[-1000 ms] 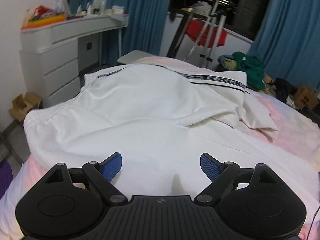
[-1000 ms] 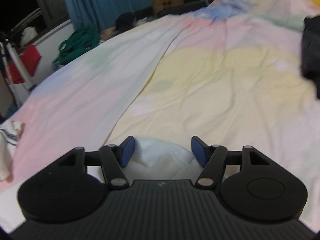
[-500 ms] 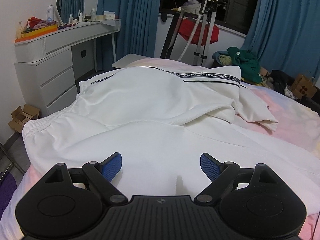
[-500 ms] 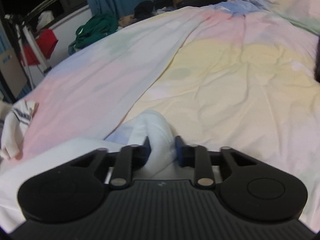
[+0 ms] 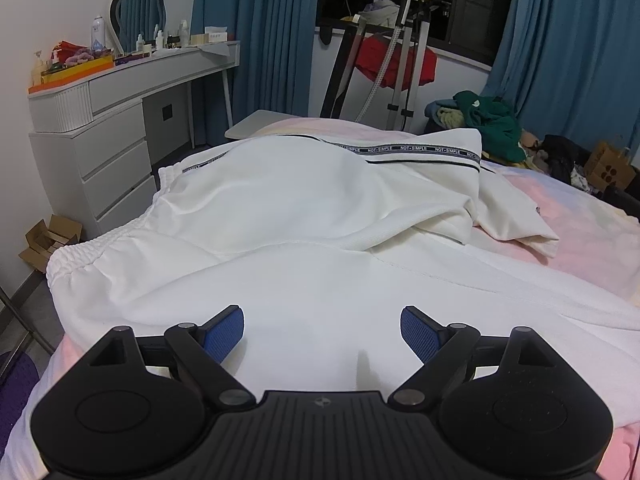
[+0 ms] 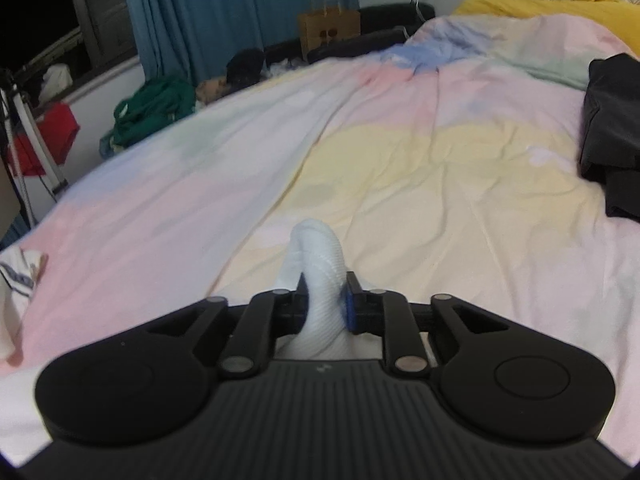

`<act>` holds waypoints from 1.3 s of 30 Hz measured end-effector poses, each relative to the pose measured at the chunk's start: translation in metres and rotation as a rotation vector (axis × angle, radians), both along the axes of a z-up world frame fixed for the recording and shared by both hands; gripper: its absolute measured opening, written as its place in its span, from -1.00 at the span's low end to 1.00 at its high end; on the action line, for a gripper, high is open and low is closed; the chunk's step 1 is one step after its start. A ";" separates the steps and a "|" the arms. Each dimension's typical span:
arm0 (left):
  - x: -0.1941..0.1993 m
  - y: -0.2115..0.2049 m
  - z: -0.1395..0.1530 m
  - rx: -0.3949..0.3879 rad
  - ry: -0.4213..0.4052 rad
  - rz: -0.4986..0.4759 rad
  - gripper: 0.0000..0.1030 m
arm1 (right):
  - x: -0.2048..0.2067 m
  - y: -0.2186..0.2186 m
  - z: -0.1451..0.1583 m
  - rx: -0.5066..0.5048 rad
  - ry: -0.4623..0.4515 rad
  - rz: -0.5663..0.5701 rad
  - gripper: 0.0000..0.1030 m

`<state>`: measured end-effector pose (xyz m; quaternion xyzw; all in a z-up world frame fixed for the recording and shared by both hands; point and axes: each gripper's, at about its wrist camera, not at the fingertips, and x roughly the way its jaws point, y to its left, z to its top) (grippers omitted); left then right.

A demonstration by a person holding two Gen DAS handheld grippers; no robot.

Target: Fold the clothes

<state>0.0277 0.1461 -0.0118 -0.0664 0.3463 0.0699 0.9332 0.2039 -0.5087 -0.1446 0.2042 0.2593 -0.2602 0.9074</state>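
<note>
Your right gripper (image 6: 325, 300) jaws are opening yet pinch the white trousers (image 5: 320, 240) cuff; your left gripper (image 5: 322, 332) jaws hang released over the near leg, which runs rightward across the bed (image 6: 440, 152).

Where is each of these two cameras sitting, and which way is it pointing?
Left wrist: on the left gripper, looking down across white trousers toward a dresser and window; its blue pads stand wide apart.
Right wrist: on the right gripper, looking along the pastel bedspread toward a yellow pillow; its jaws, opening slightly, pinch a bunched white trouser end.
Shared: the green clothes pile, blue curtains, red cloth.
</note>
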 end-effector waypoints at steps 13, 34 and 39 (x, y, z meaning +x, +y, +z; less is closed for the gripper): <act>-0.002 -0.018 0.010 0.006 -0.063 0.026 0.69 | 0.003 0.110 0.052 0.388 -0.260 0.261 0.29; 0.055 0.013 -0.056 -0.141 0.040 0.050 0.68 | 0.197 0.225 -0.050 0.799 -0.267 0.157 -0.46; 0.048 0.011 -0.049 -0.134 0.019 0.038 0.68 | 0.195 0.178 -0.014 0.613 -0.307 0.156 -0.52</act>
